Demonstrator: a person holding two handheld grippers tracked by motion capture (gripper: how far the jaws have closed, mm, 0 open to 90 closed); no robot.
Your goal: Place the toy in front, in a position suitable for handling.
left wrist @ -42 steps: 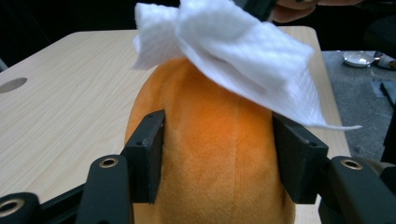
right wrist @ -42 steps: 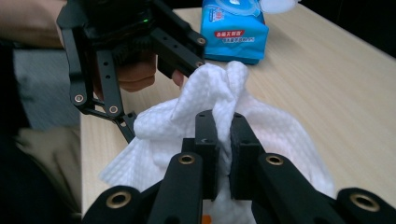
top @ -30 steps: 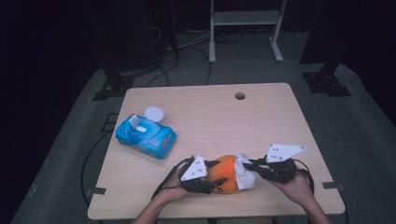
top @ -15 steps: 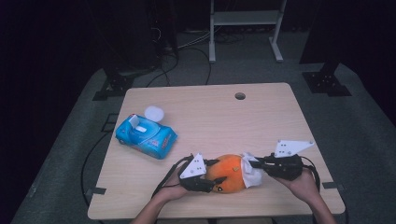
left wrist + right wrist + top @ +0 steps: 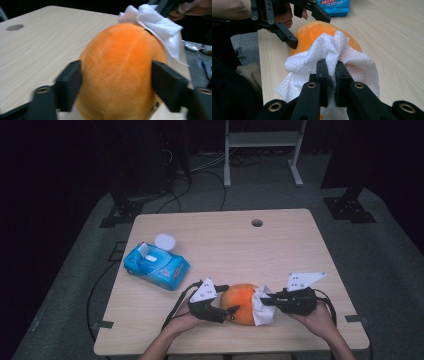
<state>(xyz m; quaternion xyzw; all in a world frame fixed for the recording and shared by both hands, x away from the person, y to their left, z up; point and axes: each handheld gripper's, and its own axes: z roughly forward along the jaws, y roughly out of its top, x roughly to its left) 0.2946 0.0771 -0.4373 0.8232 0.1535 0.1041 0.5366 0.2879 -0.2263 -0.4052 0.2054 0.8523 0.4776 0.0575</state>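
Observation:
An orange plush toy lies near the table's front edge. My left gripper reaches in from its left, one jaw on each side of it. In the left gripper view the pads still touch the flanks of the plush toy, though the jaws have just been opening. My right gripper is shut on a crumpled white wipe. That wipe rests against the toy's right side.
A blue pack of wipes lies at the table's left, its white lid flipped open. A round cable hole sits near the far edge. A cable trails off the table from each gripper, at the front.
My right gripper shifted a little to the right and back with the wipe. The plush toy and my left hand have stayed where they were.

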